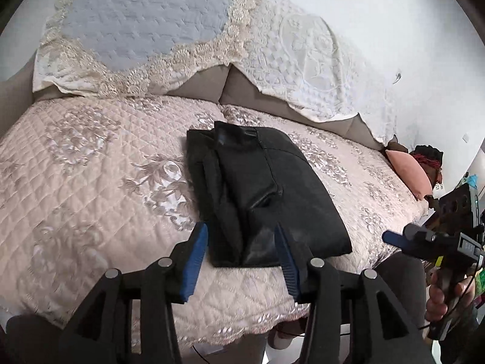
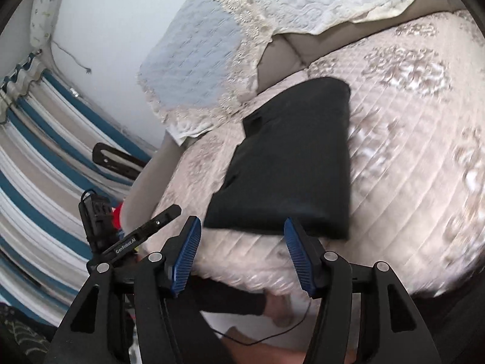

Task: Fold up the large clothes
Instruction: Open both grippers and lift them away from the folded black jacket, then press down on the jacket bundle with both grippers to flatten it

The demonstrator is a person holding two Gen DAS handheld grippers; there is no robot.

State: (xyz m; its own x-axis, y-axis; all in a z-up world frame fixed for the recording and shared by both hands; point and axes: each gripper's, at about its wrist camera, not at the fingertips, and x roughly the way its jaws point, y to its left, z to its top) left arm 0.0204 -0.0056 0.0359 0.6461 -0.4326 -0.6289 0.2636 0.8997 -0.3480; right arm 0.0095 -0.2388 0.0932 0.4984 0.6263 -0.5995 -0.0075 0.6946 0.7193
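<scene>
Black garment [image 1: 260,197], folded into a compact rectangle, lies mid-frame on the quilted bedspread [image 1: 91,188]; the left gripper [image 1: 242,261] and right gripper [image 2: 242,254] hover spread and empty, apparently finished.

The black garment [image 1: 257,197] lies folded into a compact, roughly rectangular bundle at the centre of the left wrist view, resting flat on the pale quilted bedspread [image 1: 91,182]. Its long axis runs from the upper middle of the frame down toward the lower middle. Several layers are stacked, with a lengthwise fold line down its left half and a seam and small crease near its middle. In the right wrist view the same garment [image 2: 291,163] sits at centre frame, blurred, its edges fairly straight, its near edge thick and rounded.
</scene>
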